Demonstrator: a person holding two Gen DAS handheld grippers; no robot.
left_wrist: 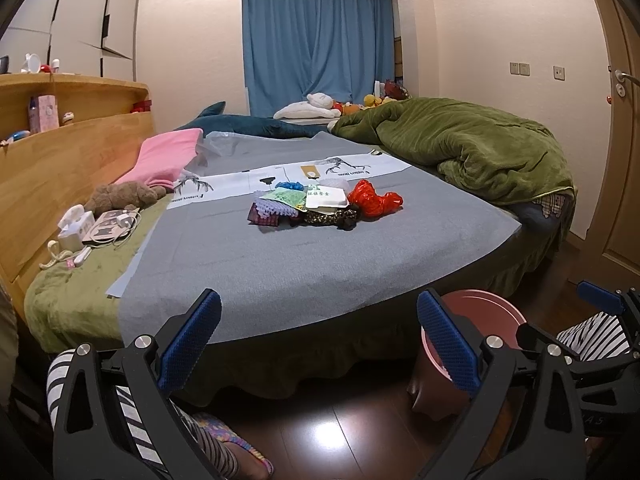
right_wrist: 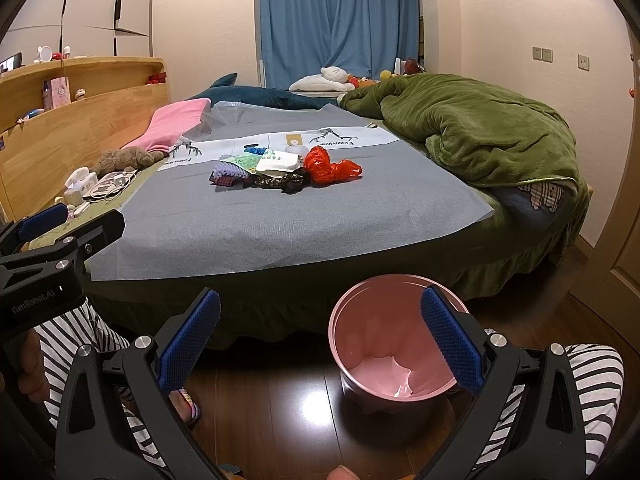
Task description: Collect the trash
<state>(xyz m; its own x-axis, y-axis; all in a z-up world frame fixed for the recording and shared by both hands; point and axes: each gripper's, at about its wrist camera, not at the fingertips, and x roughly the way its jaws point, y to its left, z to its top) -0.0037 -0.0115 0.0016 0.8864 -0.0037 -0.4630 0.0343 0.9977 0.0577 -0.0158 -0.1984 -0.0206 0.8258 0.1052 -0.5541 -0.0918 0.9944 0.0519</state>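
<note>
Grey cloth covers the bed so the trash pile sits in one heap mid-bed, well apart from me; my left gripper hangs wide open, empty, aimed at it; my right gripper gapes empty above the pink bin, set on the floor for easy drops.

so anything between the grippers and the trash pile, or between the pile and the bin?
Nothing visible. Bare grey sheet runs from the bed's near edge to the trash pile. The left gripper and right gripper are both open, held off the bed. The pink bin stands open-topped on the floor beside the bed.
</note>
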